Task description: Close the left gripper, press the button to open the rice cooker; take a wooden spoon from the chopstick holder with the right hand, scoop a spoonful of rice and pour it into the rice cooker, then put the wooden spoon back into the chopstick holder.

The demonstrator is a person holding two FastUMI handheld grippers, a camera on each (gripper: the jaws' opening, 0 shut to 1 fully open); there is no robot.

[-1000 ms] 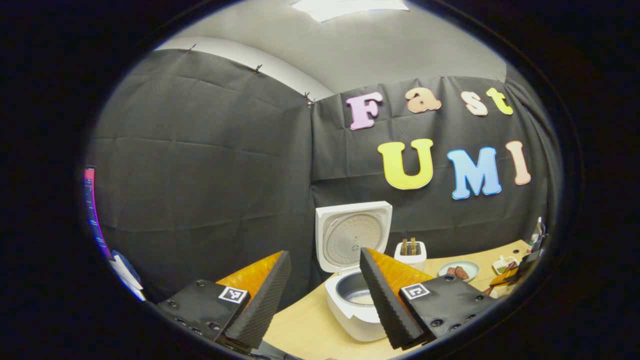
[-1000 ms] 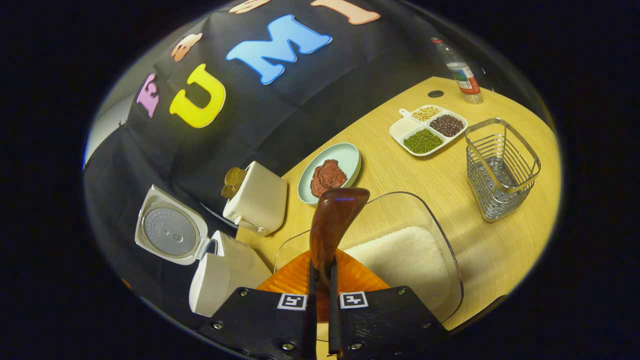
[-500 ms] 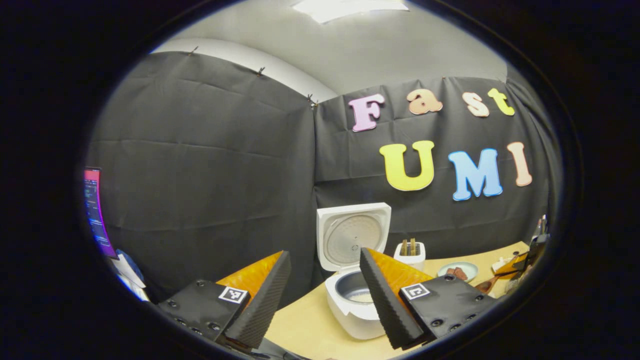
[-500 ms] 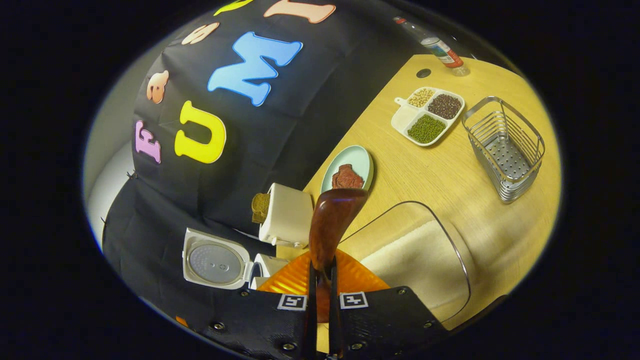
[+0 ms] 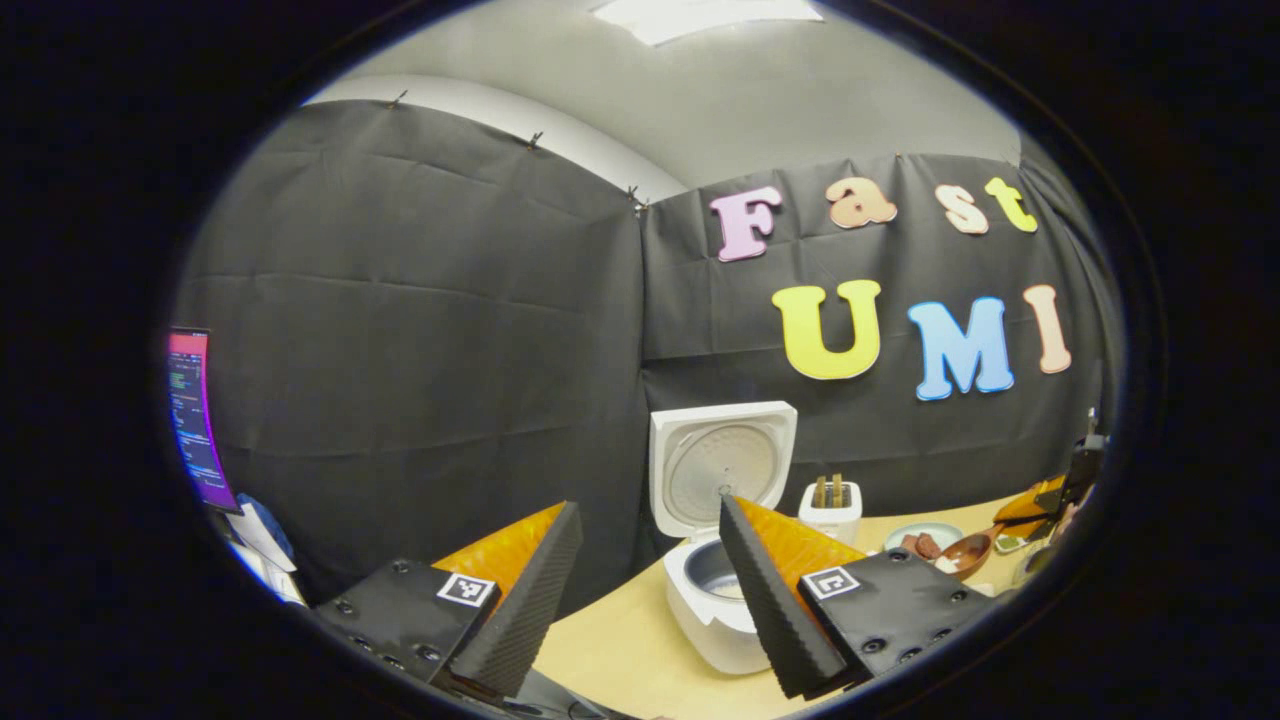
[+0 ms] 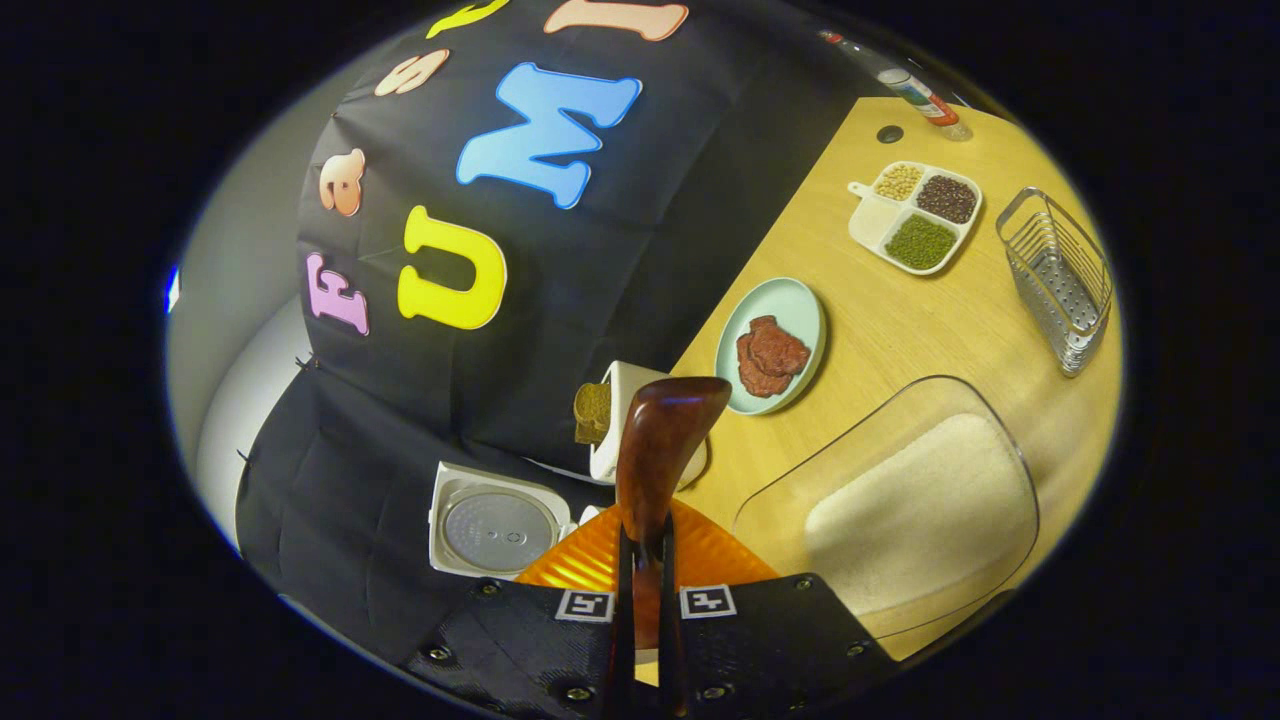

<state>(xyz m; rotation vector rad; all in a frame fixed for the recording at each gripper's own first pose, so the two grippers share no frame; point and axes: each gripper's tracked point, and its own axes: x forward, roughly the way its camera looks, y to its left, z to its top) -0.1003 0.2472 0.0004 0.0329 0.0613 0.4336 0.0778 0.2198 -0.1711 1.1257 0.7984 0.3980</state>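
The right gripper [image 6: 640, 560] held the wooden spoon [image 6: 662, 440] between narrow fingers. The left gripper [image 5: 645, 590] stood wide before the open rice cooker [image 5: 722, 540].

Left gripper [image 5: 645, 575]: black plates studded with round screws, each plate with a small square black-and-white marker; wedge-shaped fingers [image 5: 520, 610] faced with ribbed padding. Right gripper [image 6: 641, 590]: black woven-texture plates, screws along the lower edge, two square markers flanking the finger slot.
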